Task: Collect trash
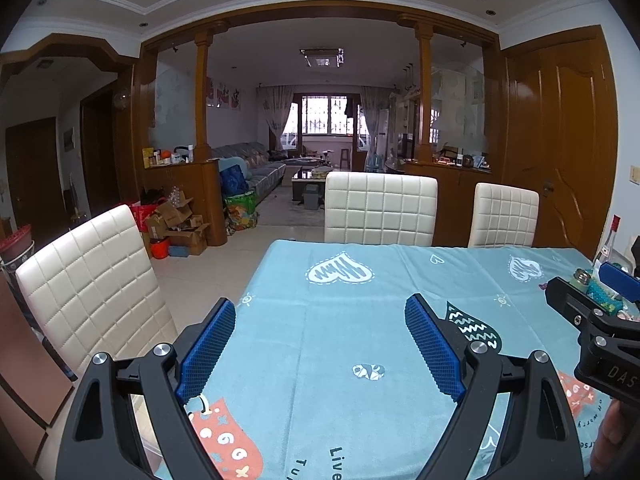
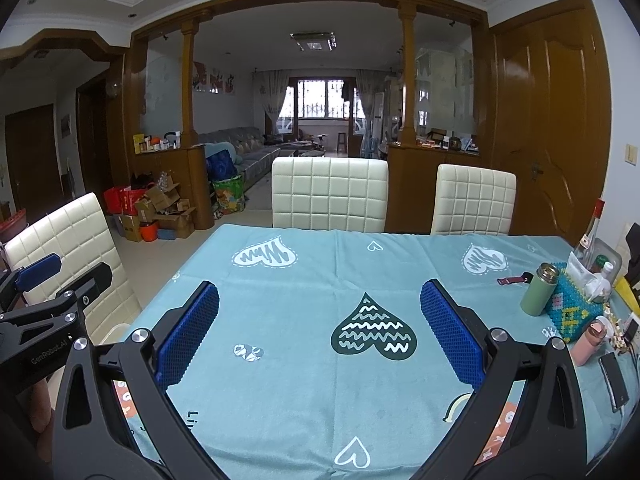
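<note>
My left gripper (image 1: pixel 320 312) is open and empty, held above the near left part of a table with a light blue heart-print cloth (image 1: pixel 360 320). My right gripper (image 2: pixel 320 300) is open and empty above the middle of the same cloth (image 2: pixel 304 360). Each gripper shows at the edge of the other's view: the right one (image 1: pixel 592 292) at the far right, the left one (image 2: pixel 60 276) at the far left. No loose trash shows on the cloth in either view.
At the table's right edge stand a green flask (image 2: pixel 538 290), a beaded tissue box (image 2: pixel 576 312), a pink bottle (image 2: pixel 588 340), a glass bottle (image 2: pixel 588 240) and a phone (image 2: pixel 614 380). A small dark red item (image 2: pixel 514 279) lies near the flask. White padded chairs (image 2: pixel 330 194) surround the table.
</note>
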A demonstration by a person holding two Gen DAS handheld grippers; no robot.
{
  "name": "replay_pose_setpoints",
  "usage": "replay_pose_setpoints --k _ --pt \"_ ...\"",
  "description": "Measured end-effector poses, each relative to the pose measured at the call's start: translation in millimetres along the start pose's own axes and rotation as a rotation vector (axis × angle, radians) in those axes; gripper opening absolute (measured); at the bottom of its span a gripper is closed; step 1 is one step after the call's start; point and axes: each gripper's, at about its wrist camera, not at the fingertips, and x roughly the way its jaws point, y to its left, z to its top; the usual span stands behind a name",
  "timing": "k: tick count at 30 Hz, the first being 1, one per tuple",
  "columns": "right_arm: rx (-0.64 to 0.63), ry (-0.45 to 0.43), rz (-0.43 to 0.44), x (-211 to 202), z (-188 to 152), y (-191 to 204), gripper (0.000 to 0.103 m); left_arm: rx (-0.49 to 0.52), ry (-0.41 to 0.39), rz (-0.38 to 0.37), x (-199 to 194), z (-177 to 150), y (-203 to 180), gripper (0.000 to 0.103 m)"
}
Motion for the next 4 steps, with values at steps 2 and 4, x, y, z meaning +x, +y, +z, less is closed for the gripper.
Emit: replay_pose_setpoints --k 2,4 --pt "-0.002 -0.001 -0.001 0.0 -0.1 0.0 0.099 0.005 0.000 -0.002 0.1 -0.7 -0.6 0.085" --pt "0.000 -0.002 -0.001 0.2 -0.3 -0.6 0.099 0.007 -0.002 -0.003 -0.3 -1.3 -1.2 0.085"
